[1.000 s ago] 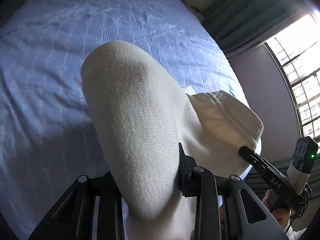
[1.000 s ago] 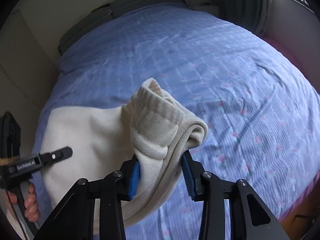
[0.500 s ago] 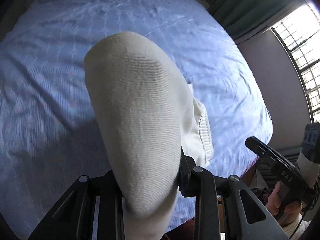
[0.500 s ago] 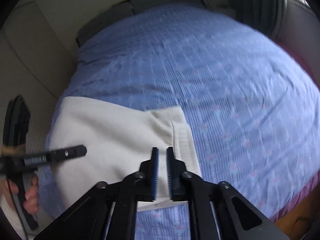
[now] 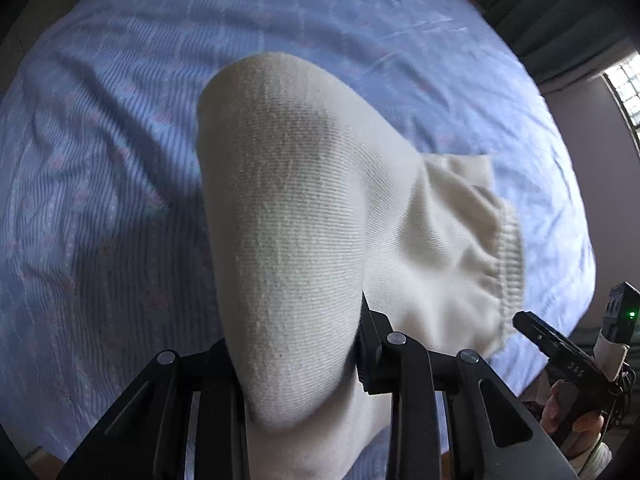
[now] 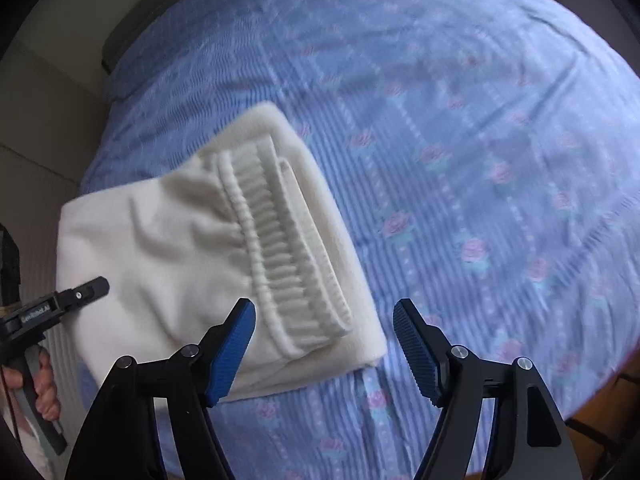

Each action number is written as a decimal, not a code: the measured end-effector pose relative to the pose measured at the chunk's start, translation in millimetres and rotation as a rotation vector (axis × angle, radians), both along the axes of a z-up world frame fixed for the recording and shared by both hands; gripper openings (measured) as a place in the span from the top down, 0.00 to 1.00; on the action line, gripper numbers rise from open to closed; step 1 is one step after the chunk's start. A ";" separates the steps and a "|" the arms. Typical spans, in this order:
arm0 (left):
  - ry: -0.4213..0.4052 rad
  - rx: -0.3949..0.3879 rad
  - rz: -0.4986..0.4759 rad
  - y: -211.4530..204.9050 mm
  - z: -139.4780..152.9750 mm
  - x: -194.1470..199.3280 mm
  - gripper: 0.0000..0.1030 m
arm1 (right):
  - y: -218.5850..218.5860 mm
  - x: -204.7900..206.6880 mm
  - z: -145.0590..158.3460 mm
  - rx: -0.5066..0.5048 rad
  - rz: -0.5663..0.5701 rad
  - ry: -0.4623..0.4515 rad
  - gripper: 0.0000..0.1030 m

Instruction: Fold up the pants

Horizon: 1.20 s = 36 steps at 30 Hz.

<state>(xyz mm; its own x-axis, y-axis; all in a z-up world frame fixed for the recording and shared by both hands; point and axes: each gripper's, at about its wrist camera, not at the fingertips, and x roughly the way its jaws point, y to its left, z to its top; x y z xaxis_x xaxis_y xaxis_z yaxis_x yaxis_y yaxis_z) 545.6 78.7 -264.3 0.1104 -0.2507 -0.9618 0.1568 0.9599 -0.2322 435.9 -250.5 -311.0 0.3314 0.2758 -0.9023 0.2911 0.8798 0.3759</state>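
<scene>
The cream knit pants [image 6: 168, 256] lie folded on the blue bed sheet [image 6: 480, 160], with the ribbed waistband [image 6: 288, 252] on top near the front edge. My left gripper [image 5: 296, 356] is shut on a bulging fold of the pants [image 5: 296, 208] and holds it up over the bed; its fingertips are hidden by the cloth. It also shows in the right wrist view [image 6: 86, 290] at the pants' left side. My right gripper [image 6: 324, 344] is open and empty, just above the pants' near corner. It shows in the left wrist view [image 5: 536, 328] too.
The bed sheet has a pink flower print and fills both views. A dark headboard [image 6: 120, 40] and pale wall lie at the far left. Dark curtains [image 5: 560, 12] and a window [image 5: 628, 88] are at the right. The bed's wooden edge [image 6: 600, 392] shows at lower right.
My right gripper let go of the waistband, which dropped flat onto the pants; its jaws closed empty, then opened wide. My left gripper kept its hold and shifted a little.
</scene>
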 end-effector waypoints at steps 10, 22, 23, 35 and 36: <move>0.004 0.078 -0.011 -2.9 -29.2 14.9 0.70 | -7.0 30.6 -43.4 0.068 0.020 -0.018 0.16; -0.003 0.134 -0.042 -18.6 -51.5 25.4 0.68 | -15.0 26.9 -82.1 0.384 0.009 0.010 0.29; -0.001 0.132 -0.040 -18.5 -52.1 26.5 0.68 | -15.5 30.1 -85.3 0.393 0.007 0.019 0.29; 0.001 0.031 0.026 -11.9 -25.8 22.5 0.71 | -2.5 43.9 -40.4 0.354 0.062 -0.012 0.67; 0.000 0.018 0.028 -11.7 -20.6 19.7 0.71 | 1.5 42.3 -30.0 0.330 0.080 -0.026 0.68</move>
